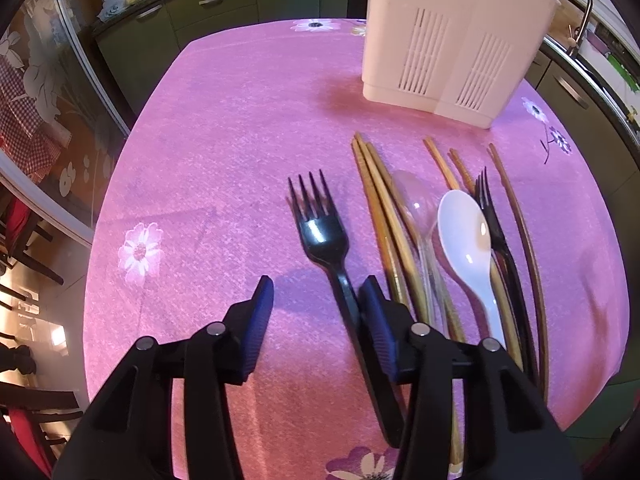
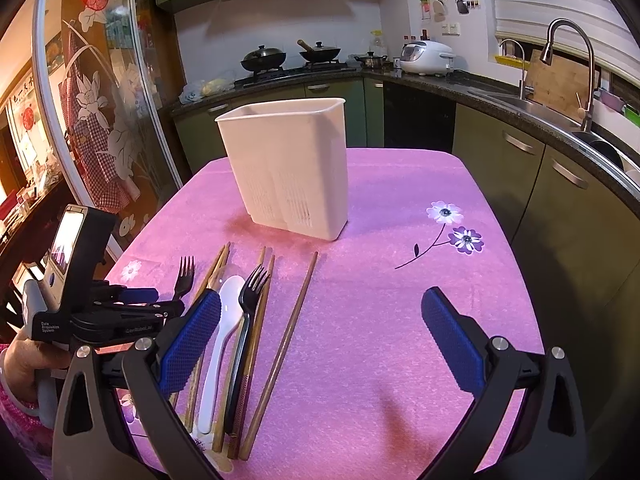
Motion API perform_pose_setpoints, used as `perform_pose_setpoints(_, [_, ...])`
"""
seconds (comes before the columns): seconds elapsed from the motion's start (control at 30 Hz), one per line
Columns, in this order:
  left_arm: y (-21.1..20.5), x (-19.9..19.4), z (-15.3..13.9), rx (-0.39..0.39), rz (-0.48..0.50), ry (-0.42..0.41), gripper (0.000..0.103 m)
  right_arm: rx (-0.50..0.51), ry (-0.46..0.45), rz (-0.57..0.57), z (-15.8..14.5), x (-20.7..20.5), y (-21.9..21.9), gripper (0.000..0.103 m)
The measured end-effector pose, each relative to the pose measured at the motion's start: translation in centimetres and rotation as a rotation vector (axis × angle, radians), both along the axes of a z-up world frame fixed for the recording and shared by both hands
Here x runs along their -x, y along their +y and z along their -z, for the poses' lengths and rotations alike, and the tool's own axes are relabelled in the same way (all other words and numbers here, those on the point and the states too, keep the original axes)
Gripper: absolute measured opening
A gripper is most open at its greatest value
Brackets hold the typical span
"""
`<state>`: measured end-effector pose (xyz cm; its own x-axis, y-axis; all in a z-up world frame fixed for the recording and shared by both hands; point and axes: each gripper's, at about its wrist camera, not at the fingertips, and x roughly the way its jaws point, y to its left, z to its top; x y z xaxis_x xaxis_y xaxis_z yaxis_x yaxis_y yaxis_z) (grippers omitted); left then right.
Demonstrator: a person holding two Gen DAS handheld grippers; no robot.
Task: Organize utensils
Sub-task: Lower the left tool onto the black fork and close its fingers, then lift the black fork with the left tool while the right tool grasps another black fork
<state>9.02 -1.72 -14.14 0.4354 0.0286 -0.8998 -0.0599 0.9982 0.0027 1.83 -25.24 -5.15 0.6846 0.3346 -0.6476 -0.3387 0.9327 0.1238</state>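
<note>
Left gripper [image 1: 316,300]: jaws apart, astride black fork [image 1: 320,232] handle; only right pad touching.
Right gripper [image 2: 320,320]: wide open, empty.
Risk: off-centre closing may skid fork into chopsticks [image 1: 384,216].

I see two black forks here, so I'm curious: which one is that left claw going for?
The black fork lying alone, left of the pile; its handle sits between the left claw's fingers. The other fork lies among the chopsticks.

Woks [image 2: 264,58], a rice cooker [image 2: 426,57] and a faucet [image 2: 570,68] line the counter.
</note>
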Motion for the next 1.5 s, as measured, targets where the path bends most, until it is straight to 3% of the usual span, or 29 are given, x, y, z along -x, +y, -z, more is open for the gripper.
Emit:
perform_pose_setpoints(0.1, [-0.3, 0.0, 0.0, -0.001, 0.011, -0.011, 0.041, 0.003, 0.000, -0.002, 0.0, 0.0, 0.2, 0.099])
perform_pose_setpoints(0.27, [0.0, 0.2, -0.2, 0.013, 0.005, 0.001, 0.017, 0.003, -0.007, 0.000, -0.2, 0.0, 0.1, 0.099])
perform_pose_setpoints(0.37, [0.4, 0.4, -0.3, 0.018, -0.006, -0.003, 0.011, 0.004, -0.008, -0.004, -0.2, 0.2, 0.3, 0.099])
perform_pose_setpoints(0.67, [-0.4, 0.9, -0.5, 0.006, 0.045, -0.036, 0.009, 0.070, 0.002, -0.041, -0.2, 0.2, 2.1, 0.099])
perform_pose_setpoints(1.07, [0.7, 1.9, -2.4, -0.021, 0.036, -0.122, 0.009, 0.116, 0.024, -0.131, 2.6, -0.5, 5.9, 0.099])
perform_pose_setpoints(1.13, [0.9, 2.0, -2.5, -0.016, 0.034, -0.126, 0.009, 0.128, 0.028, -0.134, 3.1, -1.0, 6.5, 0.096])
perform_pose_setpoints(1.23, [1.1, 2.1, -2.7, -0.013, 0.033, -0.133, 0.009, 0.158, 0.039, -0.139, 3.8, -1.8, 7.4, 0.083])
perform_pose_setpoints(1.3, [1.1, 2.2, -2.7, -0.010, 0.032, -0.138, 0.009, 0.179, 0.045, -0.154, 4.3, -2.3, 8.1, 0.067])
perform_pose_setpoints(1.47, [1.3, 2.5, -3.0, -0.007, 0.034, -0.148, 0.009, 0.177, 0.091, -0.200, 5.3, -3.0, 8.4, 0.063])
perform_pose_setpoints(1.5, [1.3, 2.5, -3.1, -0.008, 0.036, -0.150, 0.009, 0.181, 0.089, -0.209, 5.4, -2.9, 8.5, 0.055])
